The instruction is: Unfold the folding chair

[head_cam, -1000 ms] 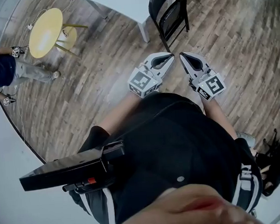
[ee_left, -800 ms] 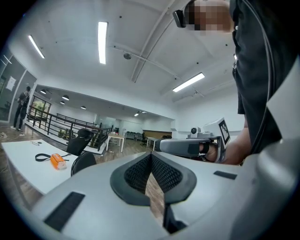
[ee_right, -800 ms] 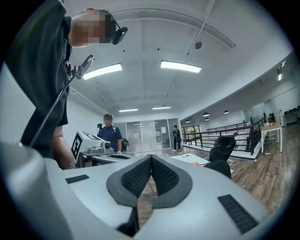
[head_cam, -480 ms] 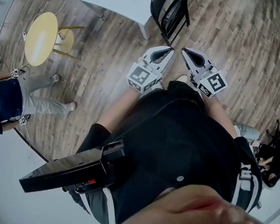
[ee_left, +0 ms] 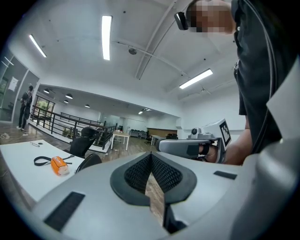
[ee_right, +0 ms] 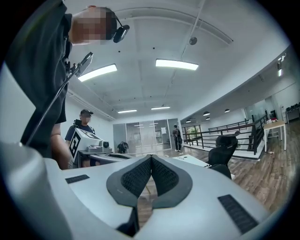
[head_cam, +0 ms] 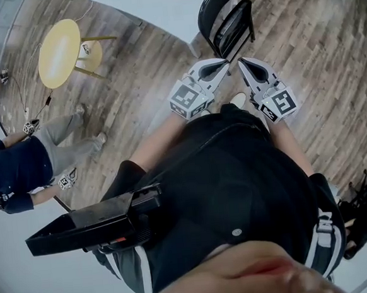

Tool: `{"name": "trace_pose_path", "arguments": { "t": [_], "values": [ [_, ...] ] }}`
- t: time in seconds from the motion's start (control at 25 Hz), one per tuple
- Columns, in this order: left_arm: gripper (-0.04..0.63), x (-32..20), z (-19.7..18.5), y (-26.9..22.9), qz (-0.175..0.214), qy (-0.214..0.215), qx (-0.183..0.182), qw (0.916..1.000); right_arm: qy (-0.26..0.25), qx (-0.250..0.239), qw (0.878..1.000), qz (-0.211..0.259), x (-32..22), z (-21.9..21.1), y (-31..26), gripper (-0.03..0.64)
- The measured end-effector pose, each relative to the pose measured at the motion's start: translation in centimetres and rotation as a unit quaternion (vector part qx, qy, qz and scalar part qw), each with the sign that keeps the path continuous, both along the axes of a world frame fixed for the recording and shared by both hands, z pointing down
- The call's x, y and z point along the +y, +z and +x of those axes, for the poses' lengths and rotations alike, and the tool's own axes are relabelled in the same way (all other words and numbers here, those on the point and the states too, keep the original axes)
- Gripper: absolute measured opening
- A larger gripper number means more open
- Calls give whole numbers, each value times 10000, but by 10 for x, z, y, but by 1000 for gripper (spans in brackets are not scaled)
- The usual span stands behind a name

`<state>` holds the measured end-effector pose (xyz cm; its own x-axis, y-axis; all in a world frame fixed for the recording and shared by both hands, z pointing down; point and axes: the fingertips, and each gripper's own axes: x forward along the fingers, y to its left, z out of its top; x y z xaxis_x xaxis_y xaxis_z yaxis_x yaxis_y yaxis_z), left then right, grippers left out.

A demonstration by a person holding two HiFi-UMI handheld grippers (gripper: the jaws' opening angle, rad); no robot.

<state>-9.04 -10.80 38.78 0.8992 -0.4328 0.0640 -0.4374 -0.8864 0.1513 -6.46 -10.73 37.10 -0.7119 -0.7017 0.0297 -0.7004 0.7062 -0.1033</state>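
The black folding chair (head_cam: 225,20) stands folded and leans against a white table (head_cam: 153,6) at the top of the head view. My left gripper (head_cam: 225,64) and right gripper (head_cam: 243,63) point side by side at its lower frame, just short of it. Both are shut with nothing between the pads. In the left gripper view the jaws (ee_left: 151,155) meet, with the chair's rounded top (ee_left: 89,161) to the left and the right gripper (ee_left: 190,146) alongside. The right gripper view shows its jaws (ee_right: 151,158) closed and the chair's top (ee_right: 221,170) to the right.
A round yellow table (head_cam: 58,45) stands on the wood floor at upper left, with a person (head_cam: 20,165) near it. An orange object (ee_left: 58,165) and a strap lie on the white table. Dark bags (head_cam: 359,211) sit at the right edge.
Both grippers have moved forward together, closing in on the folded chair. The person at the left has walked down along the frame's edge. Both pairs of jaws stayed shut.
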Motion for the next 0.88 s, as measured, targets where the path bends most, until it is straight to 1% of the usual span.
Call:
{"name": "trace_pose_path", "arguments": {
  "t": [0.28,0.48,0.72,0.88],
  "values": [
    [5,-47,28,1,-3,-228,-129,9997,-200,-70,9998,6,-44,29,1,8],
    [5,-73,42,6,-80,-401,-234,9989,-245,-193,9994,-129,-71,50,7,8],
    [5,-100,40,5,-16,-679,-325,9972,-390,-149,9990,-168,-93,53,12,8],
    [5,-119,32,7,1,-670,-418,9969,-369,-186,9988,-259,-110,46,17,8]
  ]
}}
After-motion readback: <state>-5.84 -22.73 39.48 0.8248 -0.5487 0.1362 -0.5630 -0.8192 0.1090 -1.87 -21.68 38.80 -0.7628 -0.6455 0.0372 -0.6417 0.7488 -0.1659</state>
